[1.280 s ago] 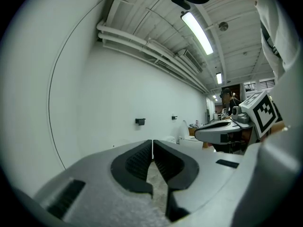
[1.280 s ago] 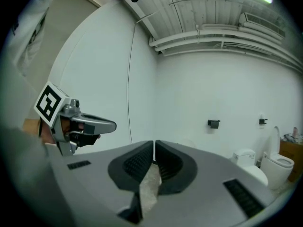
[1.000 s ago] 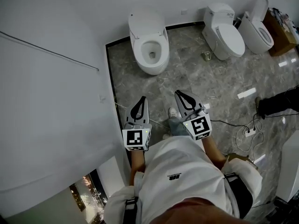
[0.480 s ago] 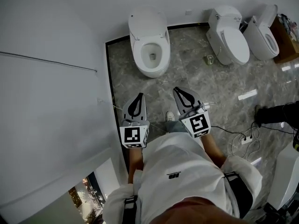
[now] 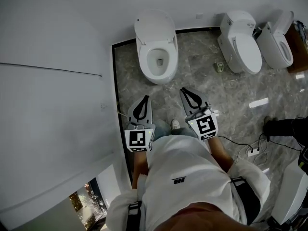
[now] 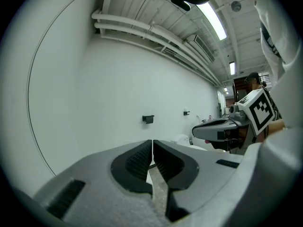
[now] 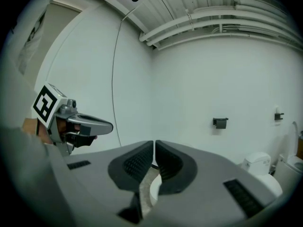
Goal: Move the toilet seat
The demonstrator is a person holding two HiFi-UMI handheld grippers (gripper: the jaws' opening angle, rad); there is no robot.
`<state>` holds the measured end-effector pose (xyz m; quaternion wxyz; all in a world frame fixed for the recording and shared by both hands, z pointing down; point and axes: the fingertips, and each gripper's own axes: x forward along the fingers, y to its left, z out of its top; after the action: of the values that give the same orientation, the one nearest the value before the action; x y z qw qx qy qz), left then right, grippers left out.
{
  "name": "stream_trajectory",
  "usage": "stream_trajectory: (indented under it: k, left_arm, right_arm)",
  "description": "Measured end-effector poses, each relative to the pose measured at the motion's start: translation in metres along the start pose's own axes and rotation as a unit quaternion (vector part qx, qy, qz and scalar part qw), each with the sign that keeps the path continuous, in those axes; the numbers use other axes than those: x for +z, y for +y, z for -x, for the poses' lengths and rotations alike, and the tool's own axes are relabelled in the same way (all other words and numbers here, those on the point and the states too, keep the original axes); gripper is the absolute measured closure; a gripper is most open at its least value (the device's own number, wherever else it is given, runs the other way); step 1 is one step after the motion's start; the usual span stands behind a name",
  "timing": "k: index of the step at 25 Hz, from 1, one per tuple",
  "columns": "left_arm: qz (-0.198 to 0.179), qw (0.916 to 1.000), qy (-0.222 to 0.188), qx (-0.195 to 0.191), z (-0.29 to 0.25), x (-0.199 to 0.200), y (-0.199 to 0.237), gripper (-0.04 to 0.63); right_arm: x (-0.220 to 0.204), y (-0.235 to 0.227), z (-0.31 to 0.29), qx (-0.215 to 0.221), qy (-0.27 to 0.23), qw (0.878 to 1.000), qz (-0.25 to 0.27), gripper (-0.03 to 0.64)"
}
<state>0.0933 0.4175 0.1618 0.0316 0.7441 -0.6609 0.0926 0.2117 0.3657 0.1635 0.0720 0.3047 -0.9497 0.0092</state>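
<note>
A white toilet (image 5: 156, 49) stands against the far wall, its lid (image 5: 154, 27) raised and the bowl open to view. Whether the seat ring lies on the rim I cannot tell. Both grippers are held side by side short of it, over the grey marble floor, pointing at it. My left gripper (image 5: 143, 100) is shut with nothing in it, jaws touching (image 6: 152, 148). My right gripper (image 5: 186, 91) is shut and empty too (image 7: 154, 150). Neither touches the toilet.
A white wall (image 5: 53, 95) with a black baseboard runs close on the left. Two more toilets (image 5: 243, 42) (image 5: 279, 44) stand to the right. A power strip with cables (image 5: 250, 150) lies on the floor at right. A black holder (image 7: 220, 122) hangs on the far wall.
The person has walked toward the toilet, which now sits lower and nearer in the head view. Both grippers moved forward with the body and stayed shut.
</note>
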Motion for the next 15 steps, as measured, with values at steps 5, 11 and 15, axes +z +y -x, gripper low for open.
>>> stream_trajectory:
  k: [5, 11, 15]
  left_arm:
    - [-0.006, 1.0, -0.001, 0.0, -0.02, 0.003, 0.003, 0.561]
    - [-0.005, 1.0, 0.001, -0.004, -0.048, 0.003, 0.019, 0.561]
    - [-0.003, 0.9999, 0.001, -0.012, -0.068, 0.002, 0.033, 0.561]
  right_arm:
    - [-0.001, -0.013, -0.011, 0.0, -0.001, 1.0, -0.005, 0.58]
    - [0.0, -0.027, -0.035, -0.005, 0.001, 1.0, -0.007, 0.58]
    - [-0.001, -0.037, -0.056, -0.013, 0.005, 1.0, -0.006, 0.58]
